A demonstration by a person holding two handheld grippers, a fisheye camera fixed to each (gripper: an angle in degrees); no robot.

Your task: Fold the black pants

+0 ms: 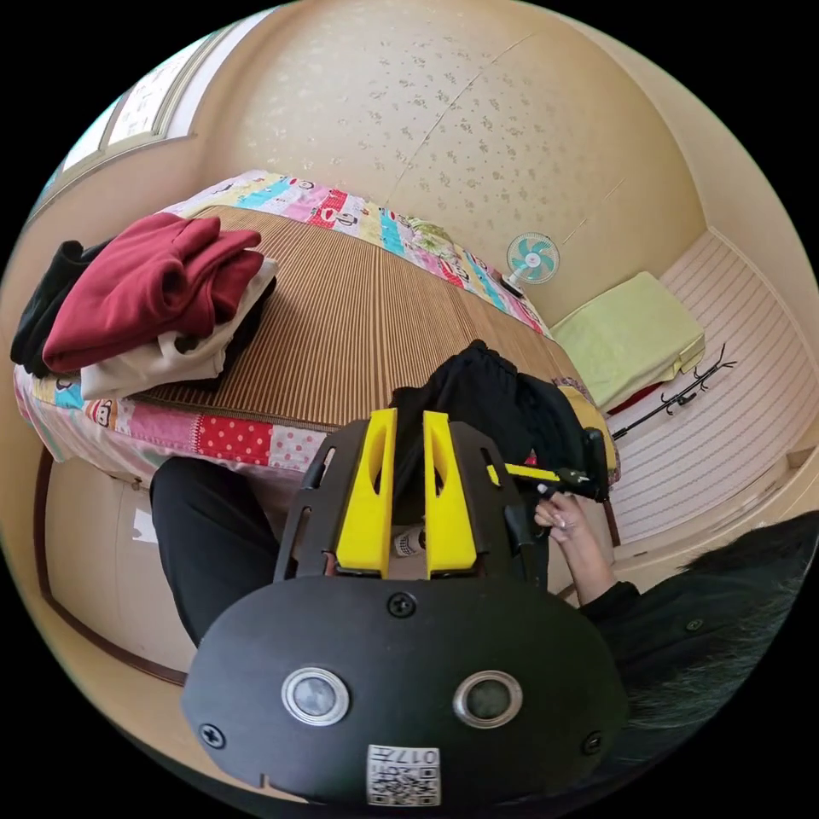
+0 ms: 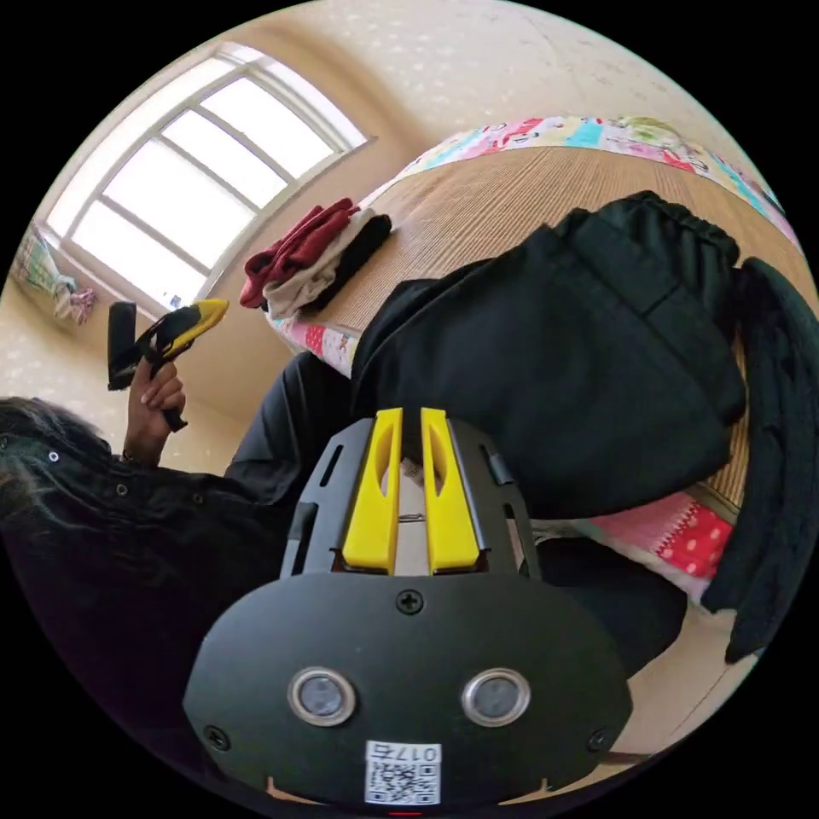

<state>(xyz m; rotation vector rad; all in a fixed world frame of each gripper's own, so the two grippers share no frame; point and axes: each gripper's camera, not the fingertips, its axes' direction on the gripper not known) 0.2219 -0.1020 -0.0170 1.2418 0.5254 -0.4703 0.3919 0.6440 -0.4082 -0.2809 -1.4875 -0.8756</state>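
Narrow-gapped yellow jaws of both grippers (image 1: 409, 422) (image 2: 410, 418), black pants (image 2: 563, 341) on striped mat (image 1: 341, 324), beige walls.

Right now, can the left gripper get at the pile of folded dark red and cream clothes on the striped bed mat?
Probably yes. The left gripper is lifted off the striped bed mat, with bare mat between it and the pile of folded dark red and cream clothes. The crumpled black pants lie off to the other side.

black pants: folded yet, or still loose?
Still loose. The black pants lie bunched on the striped mat, waistband rumpled, one dark part hanging over the bed edge. No neat fold like the stacked clothes.
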